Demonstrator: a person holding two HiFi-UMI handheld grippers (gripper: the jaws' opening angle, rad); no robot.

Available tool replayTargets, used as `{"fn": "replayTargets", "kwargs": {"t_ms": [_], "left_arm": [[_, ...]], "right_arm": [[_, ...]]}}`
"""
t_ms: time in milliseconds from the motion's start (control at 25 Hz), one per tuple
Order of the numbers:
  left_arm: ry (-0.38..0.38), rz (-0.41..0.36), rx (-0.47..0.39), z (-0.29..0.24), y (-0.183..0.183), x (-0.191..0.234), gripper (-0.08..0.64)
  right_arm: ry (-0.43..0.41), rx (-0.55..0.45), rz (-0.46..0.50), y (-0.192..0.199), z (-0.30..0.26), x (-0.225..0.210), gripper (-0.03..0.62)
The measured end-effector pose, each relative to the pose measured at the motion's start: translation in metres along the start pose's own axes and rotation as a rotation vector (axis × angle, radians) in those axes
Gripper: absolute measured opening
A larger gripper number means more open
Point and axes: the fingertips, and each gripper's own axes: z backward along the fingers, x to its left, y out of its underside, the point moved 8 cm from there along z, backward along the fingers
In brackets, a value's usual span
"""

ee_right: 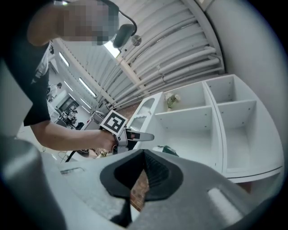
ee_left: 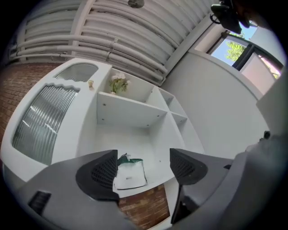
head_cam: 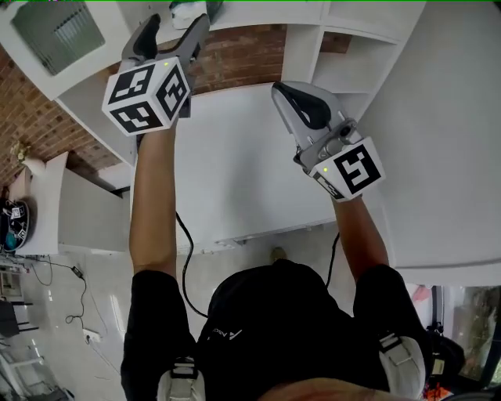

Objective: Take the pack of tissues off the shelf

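Observation:
The pack of tissues (ee_left: 130, 174) is white with a green crumpled end and lies flat on a low board of the white shelf unit (ee_left: 130, 110). My left gripper (ee_left: 144, 158) is open and points at the pack. The pack lies beyond its dark pads (ee_left: 105, 173), clear of both. In the head view the left gripper (head_cam: 174, 35) reaches up toward the pack (head_cam: 190, 9) at the top edge. My right gripper (head_cam: 282, 89) is shut and empty, held to the right and back from the shelf. In the right gripper view the pack's green end (ee_right: 168, 150) shows past the left gripper (ee_right: 135, 134).
A red brick wall (head_cam: 235, 55) runs under the shelf board. A small plant with pale flowers (ee_left: 118, 83) stands in an upper compartment. A curved white wall (head_cam: 446, 141) rises on the right. A ribbed glass panel (ee_left: 40, 121) lies to the left.

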Motion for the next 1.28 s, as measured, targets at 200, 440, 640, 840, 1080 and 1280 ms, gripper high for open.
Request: {"fn": "replayTargets", "kwargs": {"t_ms": [200,440,640,840,1080,1280], "left_arm": [[-0.098,-0.036,0.097,-0.052,0.014,0.005,0.409],[-0.154,-0.028,0.216,-0.087,0.027,0.022,0.449],[-0.139,0.036,0.274,-0.109,0.042,0.037,0.457],[-0.146,0.001,0.357,-0.122,0.053,0.036,0.457],[-0.165,-0.081,0.474,-0.132,0.061,0.034,0.444],[-0.179,-0.15,0.479,-0.128,0.061,0.033,0.336]], "right_arm": [[-0.058,-0.019,-0.006,0.014,-0.026,-0.06,0.002],[-0.065,-0.01,-0.022,0.017,-0.067,-0.11,0.002],[-0.082,0.007,0.021,0.02,-0.096,-0.124,0.002],[-0.094,0.008,0.043,0.026,-0.109,-0.127,0.002],[-0.097,-0.002,0.028,0.032,-0.114,-0.128,0.002],[-0.107,-0.004,0.029,0.035,-0.113,-0.118,0.002]]}}
